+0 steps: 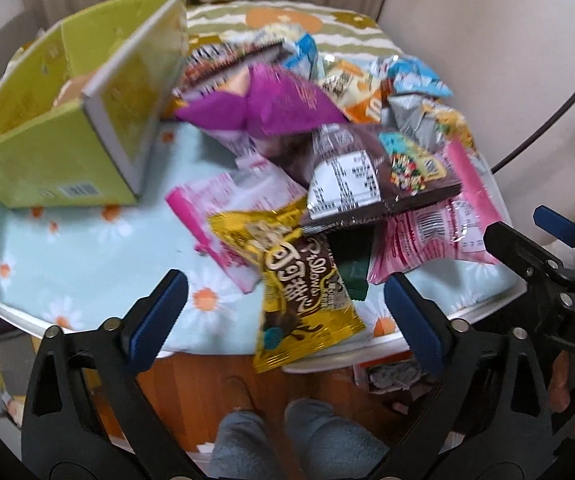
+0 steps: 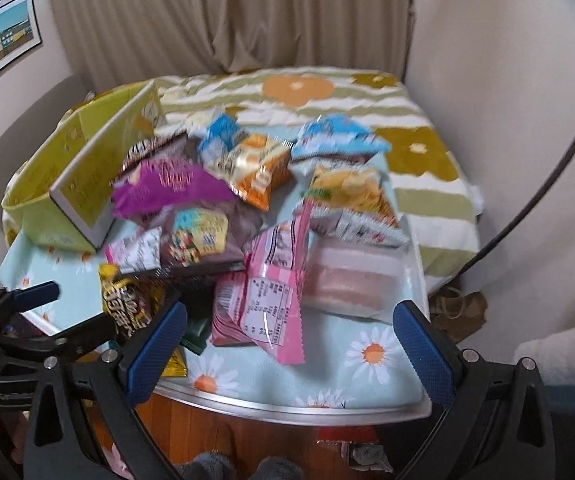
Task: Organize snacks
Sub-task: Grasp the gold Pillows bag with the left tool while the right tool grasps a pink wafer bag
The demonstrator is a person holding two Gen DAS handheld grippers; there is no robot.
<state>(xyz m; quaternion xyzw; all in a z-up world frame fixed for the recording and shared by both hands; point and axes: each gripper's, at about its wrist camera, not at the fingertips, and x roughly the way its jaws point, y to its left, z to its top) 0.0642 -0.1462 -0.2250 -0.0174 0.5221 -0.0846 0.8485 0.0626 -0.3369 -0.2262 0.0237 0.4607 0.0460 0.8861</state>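
Note:
A heap of snack packets lies on a round table. In the left wrist view a yellow-and-brown packet (image 1: 303,292) hangs over the near edge, with a brown packet (image 1: 371,176), a purple packet (image 1: 271,104) and pink packets (image 1: 427,236) behind it. A green box (image 1: 67,120) stands open at the left. My left gripper (image 1: 285,316) is open and empty just before the yellow packet. My right gripper (image 2: 291,344) is open and empty near a pink packet (image 2: 271,296); it also shows in the left wrist view (image 1: 527,236). The box shows at the left in the right wrist view (image 2: 83,176).
The table wears a daisy cloth (image 1: 87,248) in front and a striped green cloth (image 2: 327,96) behind. A clear-wrapped pink cake (image 2: 351,280) lies at the right of the heap. Curtain and wall stand behind. Wooden floor and my knees (image 1: 287,440) are below.

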